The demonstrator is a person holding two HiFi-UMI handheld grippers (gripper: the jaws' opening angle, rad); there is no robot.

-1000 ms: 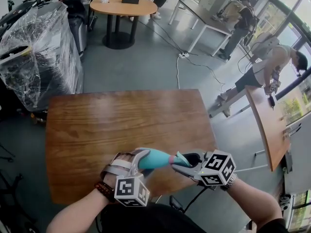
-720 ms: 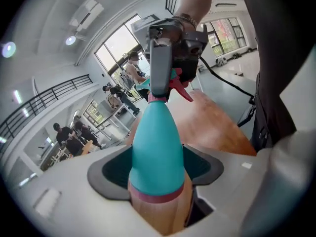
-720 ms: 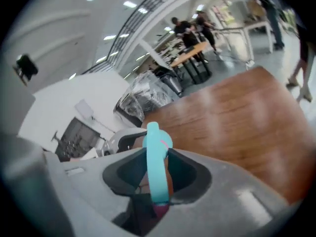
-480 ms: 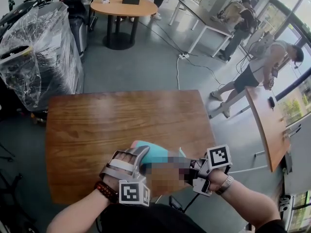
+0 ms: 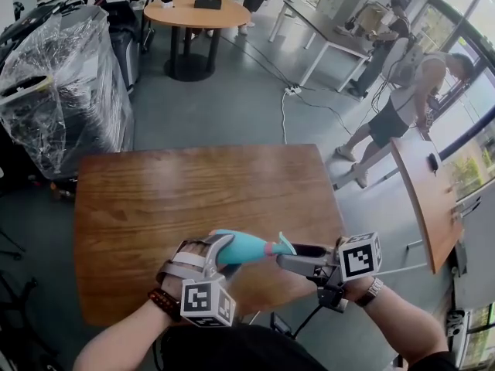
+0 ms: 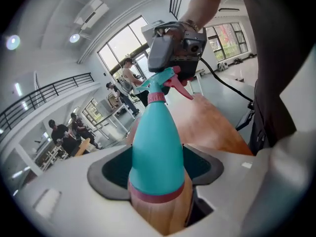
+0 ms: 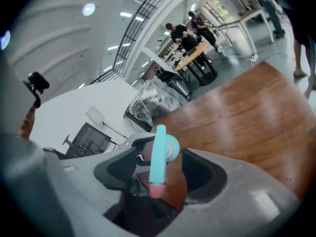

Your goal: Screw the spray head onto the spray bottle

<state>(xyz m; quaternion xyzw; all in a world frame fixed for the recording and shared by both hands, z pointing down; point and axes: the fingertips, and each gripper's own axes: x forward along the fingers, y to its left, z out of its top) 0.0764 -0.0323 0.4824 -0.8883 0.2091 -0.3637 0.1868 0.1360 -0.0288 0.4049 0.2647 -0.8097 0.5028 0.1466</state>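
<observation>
Nothing in the pictures can be read: no writing, number, brand or sign. The only printed marks are black-and-white square patterns. One set is on the marker cube (image 5: 207,304) of the left gripper (image 5: 224,250), at the lower middle of the head view. The other is on the marker cube (image 5: 360,257) of the right gripper (image 5: 288,258), at the lower right.

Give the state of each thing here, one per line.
spray bottle: held in the air by its body
spray head: seated on the bottle's neck, tightness not visible
left gripper: jaws shut on the spray bottle
right gripper: jaws just opened, spray head between them, ungripped
</observation>
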